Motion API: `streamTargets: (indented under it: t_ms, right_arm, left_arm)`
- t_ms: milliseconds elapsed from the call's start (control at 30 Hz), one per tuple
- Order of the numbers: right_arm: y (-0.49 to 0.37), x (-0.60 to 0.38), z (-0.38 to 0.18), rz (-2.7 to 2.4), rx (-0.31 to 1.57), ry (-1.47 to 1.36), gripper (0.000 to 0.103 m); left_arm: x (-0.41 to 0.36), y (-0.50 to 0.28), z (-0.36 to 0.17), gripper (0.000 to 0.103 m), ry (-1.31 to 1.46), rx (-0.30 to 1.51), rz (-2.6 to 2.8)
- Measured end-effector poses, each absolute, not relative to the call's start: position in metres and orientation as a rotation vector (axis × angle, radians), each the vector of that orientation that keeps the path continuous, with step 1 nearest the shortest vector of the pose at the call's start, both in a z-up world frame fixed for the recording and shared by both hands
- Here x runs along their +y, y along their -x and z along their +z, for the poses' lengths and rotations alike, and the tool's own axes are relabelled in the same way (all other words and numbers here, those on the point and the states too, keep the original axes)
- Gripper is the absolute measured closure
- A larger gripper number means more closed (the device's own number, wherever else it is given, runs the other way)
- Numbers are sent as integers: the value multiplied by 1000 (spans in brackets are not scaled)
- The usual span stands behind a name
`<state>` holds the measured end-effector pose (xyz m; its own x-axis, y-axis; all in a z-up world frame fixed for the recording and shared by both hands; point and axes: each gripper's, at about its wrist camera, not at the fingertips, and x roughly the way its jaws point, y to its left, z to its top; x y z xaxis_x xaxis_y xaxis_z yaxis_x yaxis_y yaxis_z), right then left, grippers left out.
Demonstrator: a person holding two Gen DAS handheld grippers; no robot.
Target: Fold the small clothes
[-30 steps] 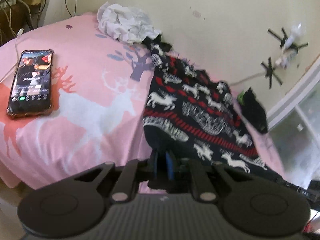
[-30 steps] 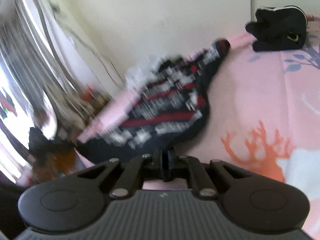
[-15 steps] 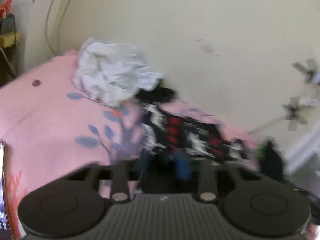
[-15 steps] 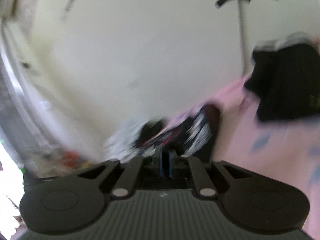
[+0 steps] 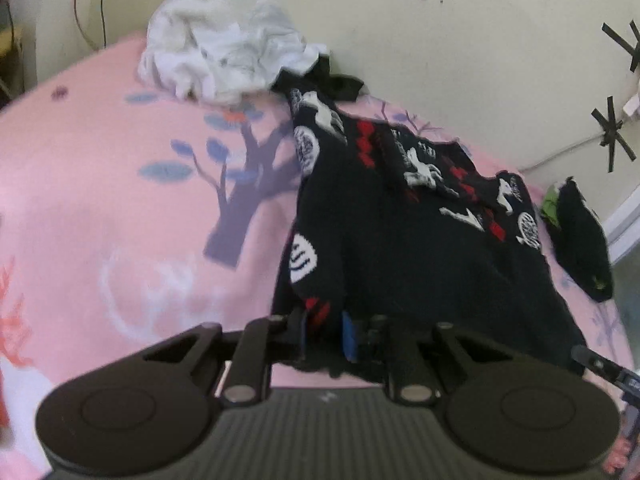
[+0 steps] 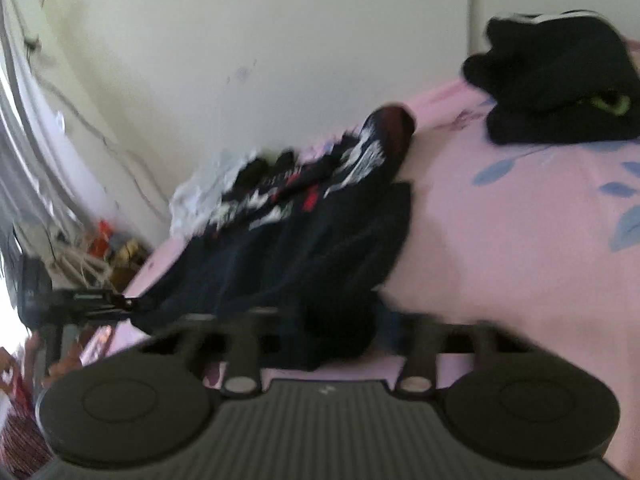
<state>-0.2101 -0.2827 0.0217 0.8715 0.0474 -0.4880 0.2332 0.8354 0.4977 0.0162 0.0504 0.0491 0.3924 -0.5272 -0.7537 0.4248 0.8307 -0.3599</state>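
Black knit fabric, patterned with white reindeer and red bands, is a small sweater (image 5: 408,240) lying on a pink bedsheet (image 5: 100,184) printed with a tree and deer. It sits along the far side of the bed, close to a cream wall. Its long axis runs from the near edge of the bed away toward the wall, with the plain dark inner side turned up over the patterned part.

Seen from the left wrist, the left gripper (image 5: 324,334) is at the sweater's near left corner. Its jaws are narrow and closing, with a fold of the black and red cloth between them; the pads appear to press on it. Seen from the right wrist, the right gripper (image 6: 340,332) is at the near right corner of the same sweater (image 6: 320,240). That view is blurred, but dark cloth is bunched between its jaws, which are also narrowing.

Both hands therefore meet the garment at its nearest hem, one at each corner, and the rest of the sweater stretches away ahead of them. Neither hand looks closer than the other. Any coming fold likely turns on carrying this near hem along the long axis.

A crumpled white garment (image 5: 228,60) lies just beyond the sweater's far end. A small black garment (image 6: 556,80) lies apart to the right.
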Motion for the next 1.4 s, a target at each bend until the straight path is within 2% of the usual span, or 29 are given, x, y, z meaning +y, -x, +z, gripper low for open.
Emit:
streamTargets:
  t_ms: [33,100,233,300,333,367,400,533,633,833,900,933,967,1000,1033,1067,1100,1167,1300,1400]
  right_arm:
    - [212,-279,29,-112,495,-533,89]
    - [218,-276,41,-121,480,-487,91]
    - [206,-279,23,-133,619,-477,88]
    - [210,-282,23,-145,602,-483,86]
    - [214,-285,26,-149,599,-485,73]
    - [218,-287,31,-157,570,-485,52]
    - [227,-289,37,-182,518,-476,48]
    - [230,-297,63,-211,421,-461,48]
    - [204,-286,72,-174,403,-441,44]
    - [129,-268,45,-54,508,-467,44]
    - [119,-280,27,-114,559,-476,45]
    - [124,-288,20,-123,545,-483,65]
    - [131,-299,16,-108,540,-512,72]
    - [137,-306,16,-90,542,-548,72]
    - [142,-312,20,-89,558,-562,68]
    - [145,-316,27,-91,573,-541,45]
    - [145,-321,36,-87,564,-501,38]
    - [134,-336,59,-91,532,-447,38]
    - [79,-371,92,-78,497,-445,38]
    - [18,-395,90,-60,545,-490,38]
  left_arm:
    - [57,-10,51,89,114,988,-608]
    - [73,1,49,89,130,982,-604]
    - [77,2,43,84,157,990,-591]
    - [76,4,48,80,141,984,-590]
    - [78,5,53,73,127,967,-576]
    - [81,7,60,66,114,932,-549]
    - [84,9,69,64,104,885,-520]
    - [85,12,106,63,125,728,-526]
    - [52,6,111,63,106,711,-615]
    - [-19,-15,66,63,-24,807,-659]
    - [-26,-25,46,67,-79,859,-587]
    - [-21,-29,35,75,-93,883,-553]
    - [-16,-26,35,76,-90,856,-562]
    - [-10,-26,37,76,-102,870,-588]
    - [-7,-26,40,76,-108,885,-598]
    - [-3,-28,46,72,-108,892,-609]
    - [-1,-32,57,70,-103,875,-620]
    - [-6,-47,80,61,-94,805,-615]
    - [-56,-95,109,58,-100,755,-666]
    - [-116,-144,99,58,-103,848,-694]
